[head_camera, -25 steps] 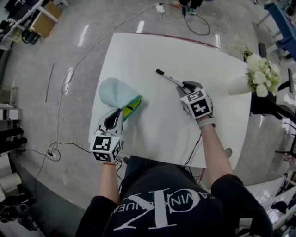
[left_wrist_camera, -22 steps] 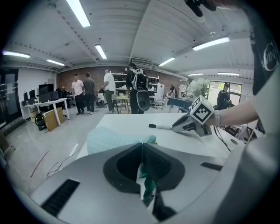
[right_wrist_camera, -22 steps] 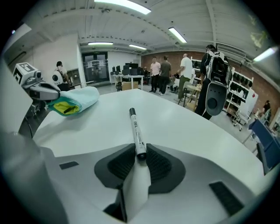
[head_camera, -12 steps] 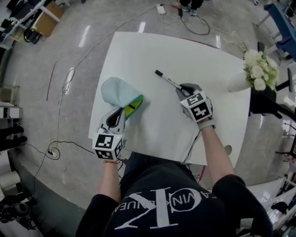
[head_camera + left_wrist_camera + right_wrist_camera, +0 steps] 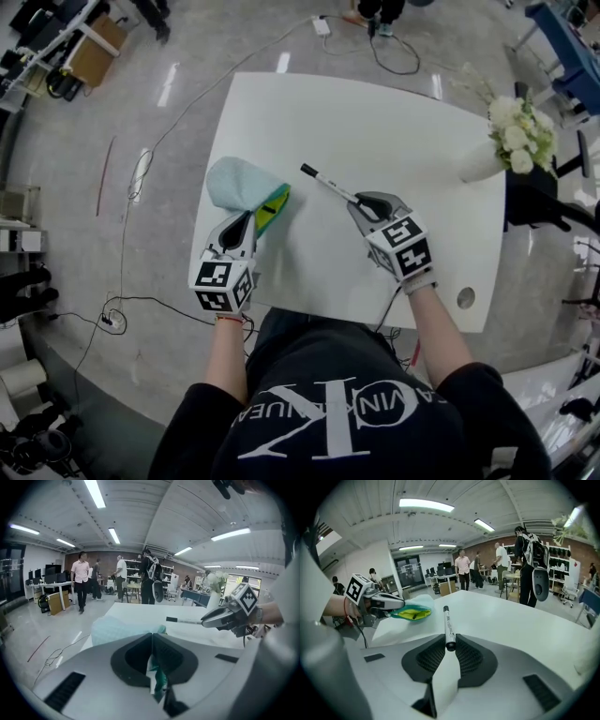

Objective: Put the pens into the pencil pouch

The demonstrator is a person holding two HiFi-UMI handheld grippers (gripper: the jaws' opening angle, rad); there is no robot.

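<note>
Pen (image 5: 327, 184) is pinched by its back end in the right hand-held gripper (image 5: 359, 201), jaws just closed, over the tabletop (image 5: 403, 131). Left hand-held gripper (image 5: 247, 219) clamps the pouch (image 5: 236, 184) rim, probably keeping its mouth open.

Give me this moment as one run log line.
left gripper: shut on pouch rim | right gripper: jaws just closed on pen | pouch: mouth open | pen: not yet in pouch

an open lab-like workroom: ceiling strip lights (image 5: 96, 493), shelving (image 5: 562, 559), desks with monitors (image 5: 49, 573), cables (image 5: 139, 173) across the polished floor (image 5: 56, 281).
</note>
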